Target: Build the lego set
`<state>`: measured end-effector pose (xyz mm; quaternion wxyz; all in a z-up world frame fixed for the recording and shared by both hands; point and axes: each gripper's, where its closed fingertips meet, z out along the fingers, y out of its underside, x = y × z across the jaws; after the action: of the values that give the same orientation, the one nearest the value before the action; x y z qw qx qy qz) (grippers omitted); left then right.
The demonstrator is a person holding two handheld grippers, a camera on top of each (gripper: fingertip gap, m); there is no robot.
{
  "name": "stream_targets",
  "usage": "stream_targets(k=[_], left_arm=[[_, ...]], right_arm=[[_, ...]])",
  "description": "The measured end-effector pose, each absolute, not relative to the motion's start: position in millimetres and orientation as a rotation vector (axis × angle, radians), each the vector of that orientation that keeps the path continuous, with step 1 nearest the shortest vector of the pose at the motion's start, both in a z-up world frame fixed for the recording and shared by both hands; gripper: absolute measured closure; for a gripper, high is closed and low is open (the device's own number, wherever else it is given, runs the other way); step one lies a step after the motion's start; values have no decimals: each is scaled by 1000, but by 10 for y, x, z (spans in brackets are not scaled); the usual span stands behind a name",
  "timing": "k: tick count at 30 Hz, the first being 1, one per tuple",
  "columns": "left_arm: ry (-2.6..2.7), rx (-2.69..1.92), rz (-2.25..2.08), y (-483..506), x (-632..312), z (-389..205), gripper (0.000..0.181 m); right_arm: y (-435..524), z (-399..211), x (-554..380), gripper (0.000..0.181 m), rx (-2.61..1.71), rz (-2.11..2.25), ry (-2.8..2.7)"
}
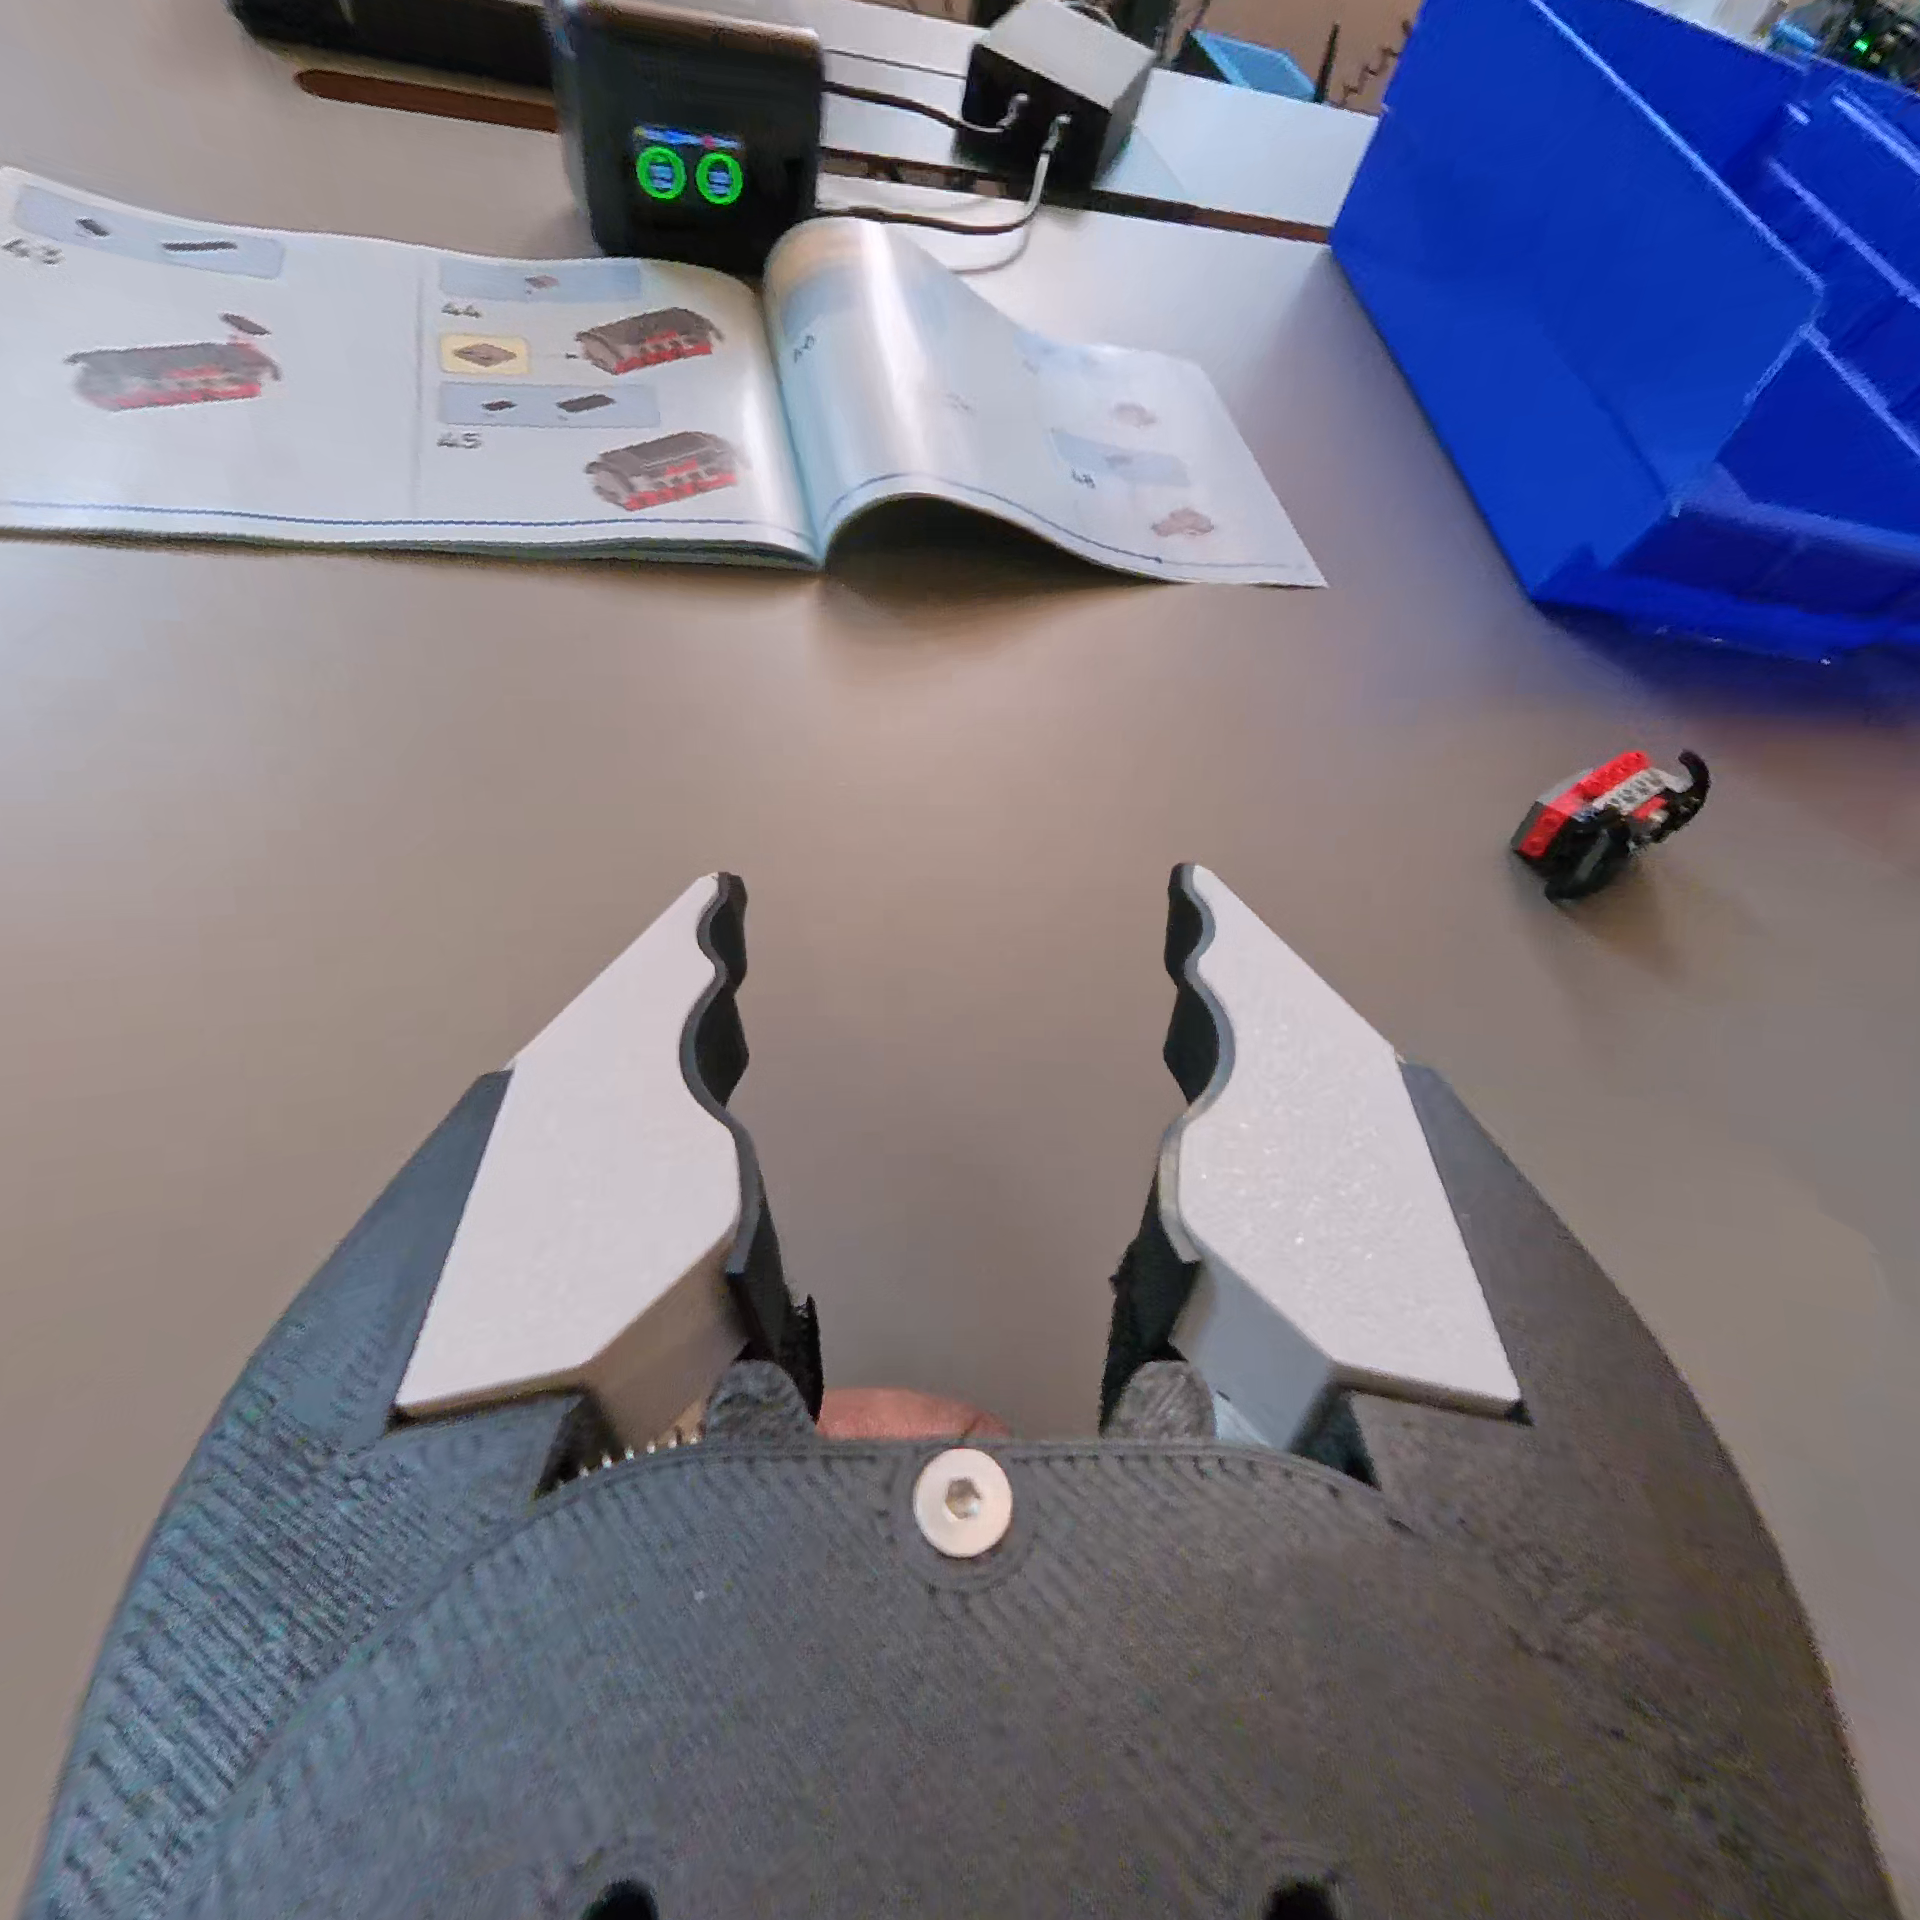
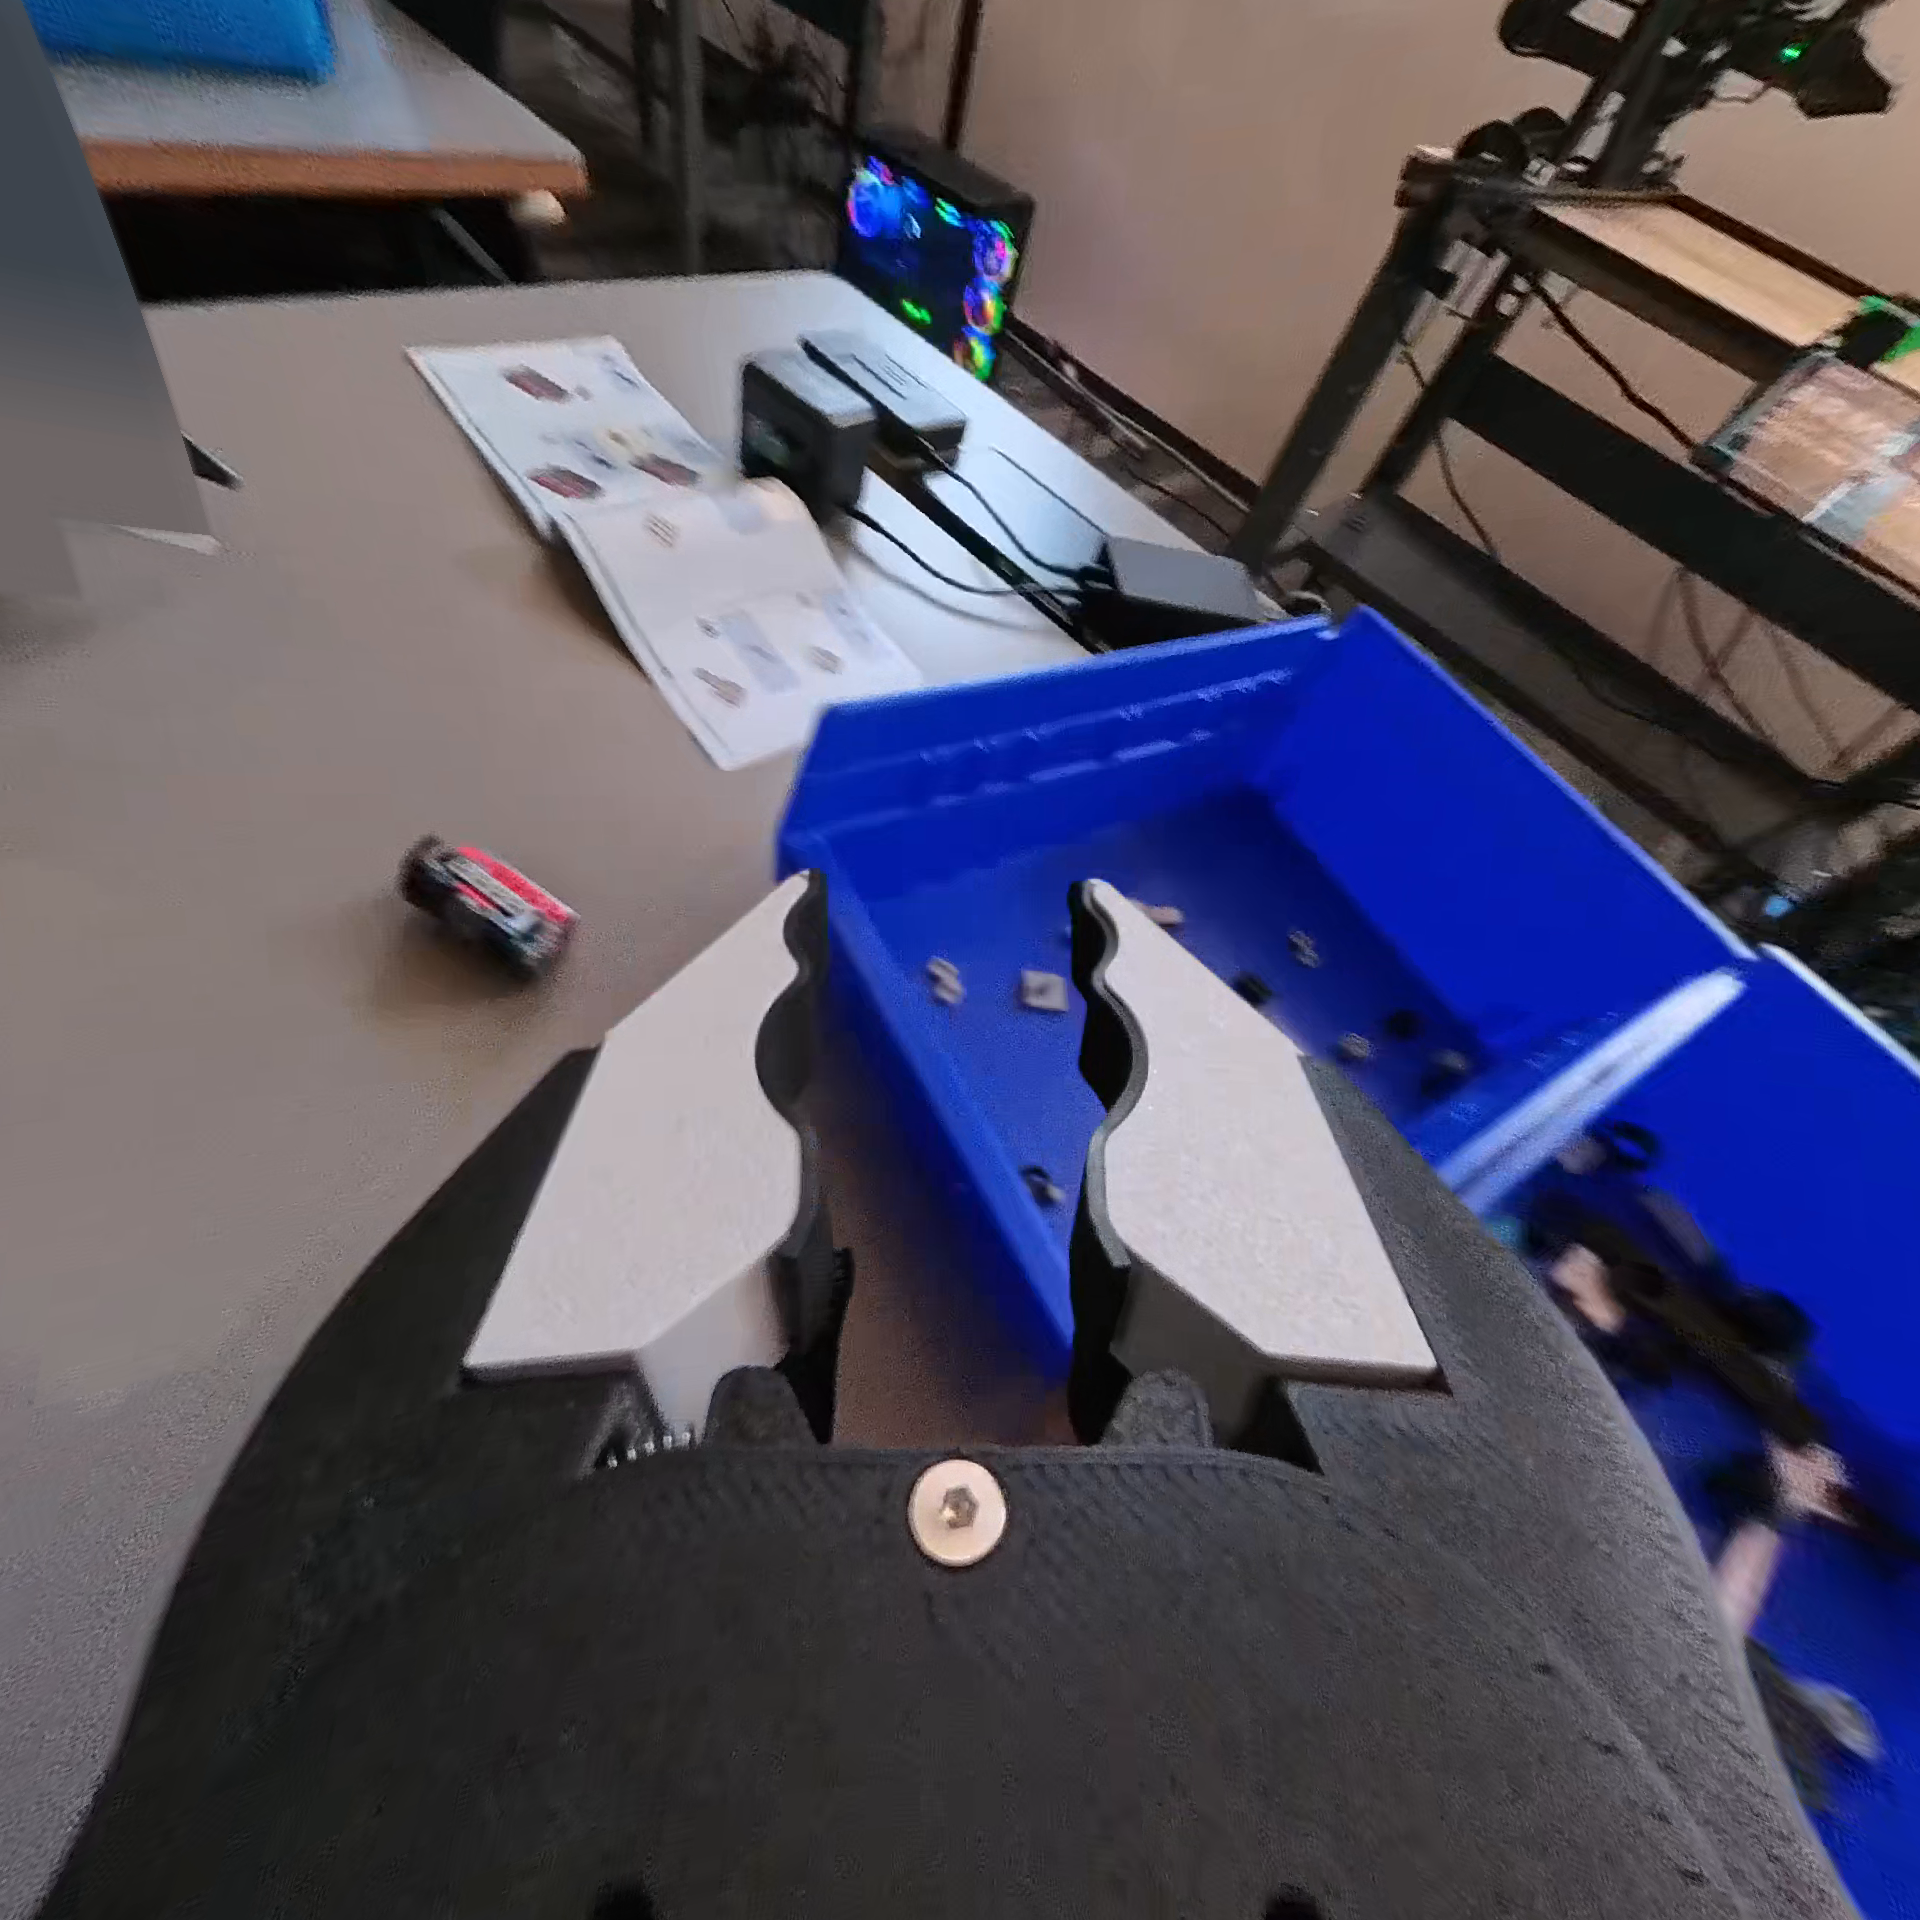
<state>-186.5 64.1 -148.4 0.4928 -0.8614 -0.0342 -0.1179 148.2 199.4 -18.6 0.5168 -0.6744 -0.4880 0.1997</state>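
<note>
Lying alone on the grey-brown desk point(image 1: 727, 727), the small red-and-black partly built lego model point(image 1: 1605, 826) looks unfinished, with loose pieces left in the blue plastic bin point(image 2: 1039, 748), while left tongs point(image 1: 956, 883) and right tongs point(image 2: 945, 894) gape apart, empty.

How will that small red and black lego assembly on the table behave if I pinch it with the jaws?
The lego assembly is small against the open left gripper, so it is probably light and may skid on the smooth table. It lies tilted with a hooked black part sticking out, so it could rotate when nudged. Being built from pieces, a hard squeeze might pop some off.
</note>
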Motion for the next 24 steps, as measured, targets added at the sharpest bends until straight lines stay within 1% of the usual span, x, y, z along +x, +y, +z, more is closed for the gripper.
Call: stream_targets(k=[5,7,13,16,19,24], left_arm=[[-37,-2042,-420,674,-1478,-1411,99],[-28,-2050,-412,671,-1383,-1421,99],[9,-2101,-349,679,-1229,-1493,99],[26,-2121,-326,682,-1215,-1521,99],[12,-2111,-335,680,-1227,-1507,100],[-29,-2085,-360,663,-1266,-1474,102]], right_arm=[[2225,-206,1832,141,-1661,404,-1161],[2266,-236,1893,144,-1674,404,-1164],[2608,-353,1761,149,-1694,333,-1389],[2886,-550,1522,149,-1723,309,-1613],[3132,-827,1325,151,-1694,176,-1895],[3388,-1335,1255,154,-1711,14,-2273]])
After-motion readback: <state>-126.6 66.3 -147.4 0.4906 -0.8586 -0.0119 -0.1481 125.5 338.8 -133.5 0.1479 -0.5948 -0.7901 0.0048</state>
